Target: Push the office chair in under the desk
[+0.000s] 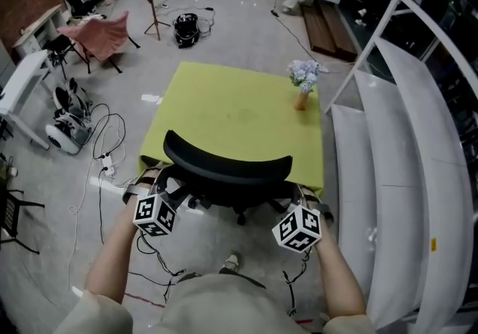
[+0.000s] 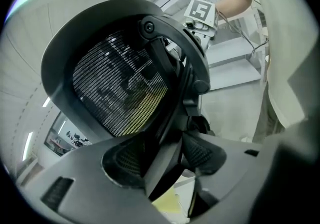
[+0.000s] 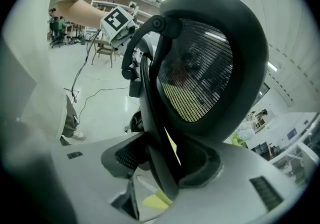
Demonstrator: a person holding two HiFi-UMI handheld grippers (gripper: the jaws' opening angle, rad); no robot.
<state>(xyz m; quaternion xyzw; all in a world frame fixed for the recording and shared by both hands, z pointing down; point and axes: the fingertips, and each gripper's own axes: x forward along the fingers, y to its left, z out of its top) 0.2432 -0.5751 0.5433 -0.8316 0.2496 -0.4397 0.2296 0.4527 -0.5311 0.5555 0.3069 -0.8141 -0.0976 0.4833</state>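
Note:
A black office chair (image 1: 224, 164) with a mesh back stands at the near edge of the yellow-green desk (image 1: 224, 112), its seat hidden under the desk top. My left gripper (image 1: 168, 190) is at the left end of the backrest and my right gripper (image 1: 295, 205) at the right end. In the left gripper view, the left gripper (image 2: 165, 155) stands open with the chair's back strut (image 2: 170, 92) between its pads. In the right gripper view, the right gripper (image 3: 162, 160) is shut on the back strut (image 3: 150, 118) of the mesh backrest (image 3: 200, 77).
A vase of pale flowers (image 1: 302, 86) stands on the desk's far right corner. White shelving (image 1: 403, 161) runs close along the right. Cables (image 1: 104, 153) and white devices (image 1: 67, 127) lie on the floor at left. A pink chair (image 1: 101, 33) stands farther back.

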